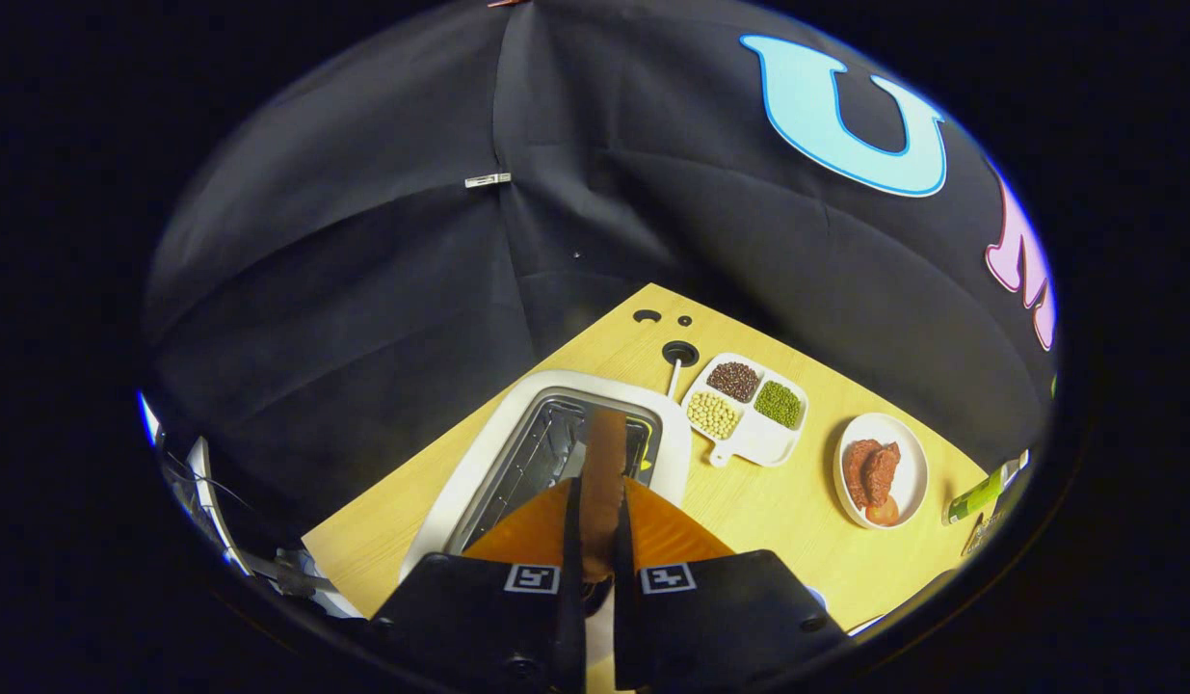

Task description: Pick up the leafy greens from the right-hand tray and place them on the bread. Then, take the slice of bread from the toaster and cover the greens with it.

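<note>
A brown-crusted slice of bread (602,472) stands on edge between my two fingers, and my gripper (599,516) is shut on it. Directly below and just ahead sits the white toaster (498,443), its dark slot open beneath the slice. The slice's far end reaches over the slot. Greens and the other bread are out of sight.
Right of the toaster, a white divided dish (749,410) holds three kinds of beans. Further right stands a small white plate (884,470) with brown meat pieces and a red bit. A green item (975,496) lies at the table's right edge. A cable hole (679,353) sits behind the toaster.
</note>
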Available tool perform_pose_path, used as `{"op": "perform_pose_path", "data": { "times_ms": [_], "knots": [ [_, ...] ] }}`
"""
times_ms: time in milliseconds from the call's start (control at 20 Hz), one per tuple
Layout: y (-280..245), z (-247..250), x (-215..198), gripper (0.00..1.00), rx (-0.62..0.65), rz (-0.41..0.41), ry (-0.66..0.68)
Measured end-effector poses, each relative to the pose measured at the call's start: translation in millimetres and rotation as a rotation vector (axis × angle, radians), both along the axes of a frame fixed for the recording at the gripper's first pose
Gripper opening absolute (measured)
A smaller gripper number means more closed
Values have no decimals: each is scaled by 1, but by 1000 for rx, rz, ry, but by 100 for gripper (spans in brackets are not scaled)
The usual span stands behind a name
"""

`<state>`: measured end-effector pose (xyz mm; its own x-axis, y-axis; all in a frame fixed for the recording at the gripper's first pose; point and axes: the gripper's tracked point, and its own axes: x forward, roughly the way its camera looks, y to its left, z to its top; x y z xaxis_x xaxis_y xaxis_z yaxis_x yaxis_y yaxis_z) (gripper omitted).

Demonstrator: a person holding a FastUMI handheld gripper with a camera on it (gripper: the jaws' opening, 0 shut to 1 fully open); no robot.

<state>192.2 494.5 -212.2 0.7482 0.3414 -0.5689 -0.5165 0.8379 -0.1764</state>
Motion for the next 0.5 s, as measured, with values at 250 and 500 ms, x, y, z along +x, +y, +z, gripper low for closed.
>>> {"op": "perform_pose_path", "data": {
  "times_ms": [250,500],
  "knots": [
    [1,29,-5,14,43,25,-28],
    [-10,82,-21,14,129,35,-68]
  ]
}}
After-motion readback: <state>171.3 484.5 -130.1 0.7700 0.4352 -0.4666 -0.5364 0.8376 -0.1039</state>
